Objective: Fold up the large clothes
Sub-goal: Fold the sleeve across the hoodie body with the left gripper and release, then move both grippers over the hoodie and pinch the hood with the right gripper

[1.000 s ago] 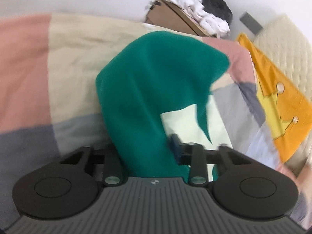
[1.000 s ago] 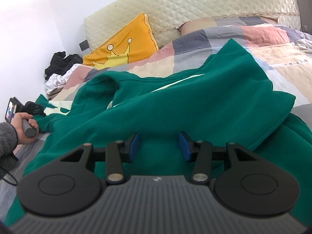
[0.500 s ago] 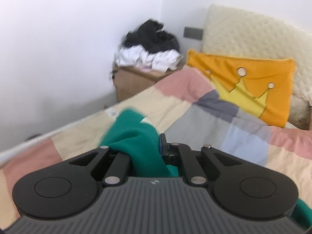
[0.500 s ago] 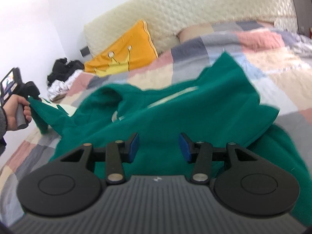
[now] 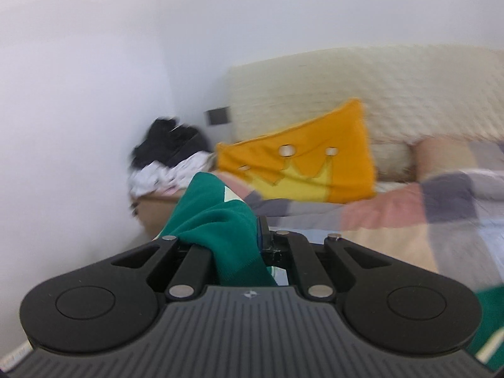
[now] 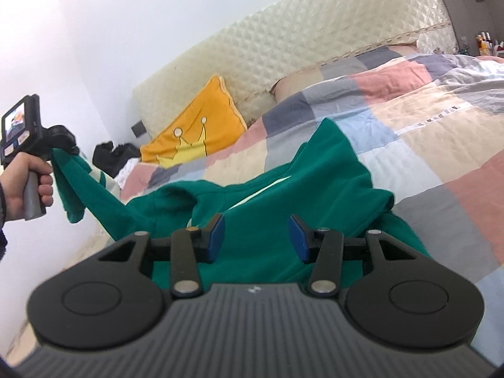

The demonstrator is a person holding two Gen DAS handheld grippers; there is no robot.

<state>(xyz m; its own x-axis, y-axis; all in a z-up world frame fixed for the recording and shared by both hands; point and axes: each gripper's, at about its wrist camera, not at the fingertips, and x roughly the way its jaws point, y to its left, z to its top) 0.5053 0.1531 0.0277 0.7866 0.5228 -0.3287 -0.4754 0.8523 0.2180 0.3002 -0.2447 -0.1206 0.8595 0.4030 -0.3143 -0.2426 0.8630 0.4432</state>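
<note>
A large green sweatshirt (image 6: 283, 201) lies crumpled on the patchwork quilt (image 6: 425, 132). My left gripper (image 5: 234, 236) is shut on one green sleeve end (image 5: 217, 220) and holds it lifted off the bed; it also shows in the right wrist view (image 6: 64, 149), raised at the far left with the sleeve (image 6: 82, 182) stretched down to the garment. My right gripper (image 6: 256, 236) is open and empty, hovering just above the sweatshirt's body.
An orange crown pillow (image 6: 195, 135) leans on the quilted cream headboard (image 6: 283, 47). A bedside cabinet piled with black and white clothes (image 5: 170, 157) stands in the corner by the white wall. Small bottles (image 6: 485, 44) stand at the far right.
My left gripper has lifted the sleeve up off the bed and swung to face the headboard. My right gripper has stayed open and tilted upward over the sweatshirt.
</note>
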